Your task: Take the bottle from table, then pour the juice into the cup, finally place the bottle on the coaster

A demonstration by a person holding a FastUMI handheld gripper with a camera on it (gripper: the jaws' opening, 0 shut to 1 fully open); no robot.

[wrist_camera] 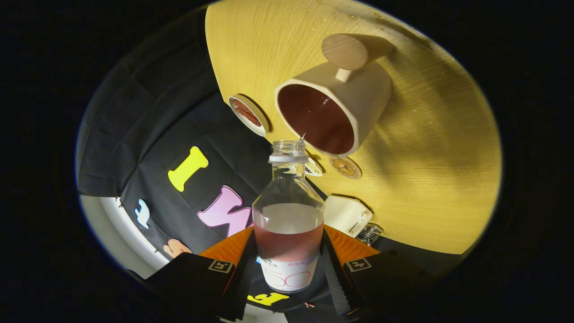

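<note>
Gripper clamped on the bottle: 2 fingers press its lower body from either side, just above and beside the white label. Bottle is clear, cap off, open neck pointing away from the fingers toward the cup. Red juice fills roughly the lower third of the bottle, with a foggy band on the glass above the liquid line. View is rolled hard, so the table appears tilted and the cup looks tipped on its side.

Cup is pale, tapered, with a stick handle ending in a round wooden disc. It sits on the wooden table just beyond the bottle mouth. Dark red liquid is inside it. A small droplet hangs at the bottle rim, right at the cup's near lip.

Beside the cup, toward the table edge, a small round dish with a brown inside. Near the bottle neck, a round brown coaster lies flat on the table, bare. A white boxy object sits near the table edge just behind the bottle's shoulder, with a small wire piece next to it. Water drops are scattered on the far tabletop.
</note>
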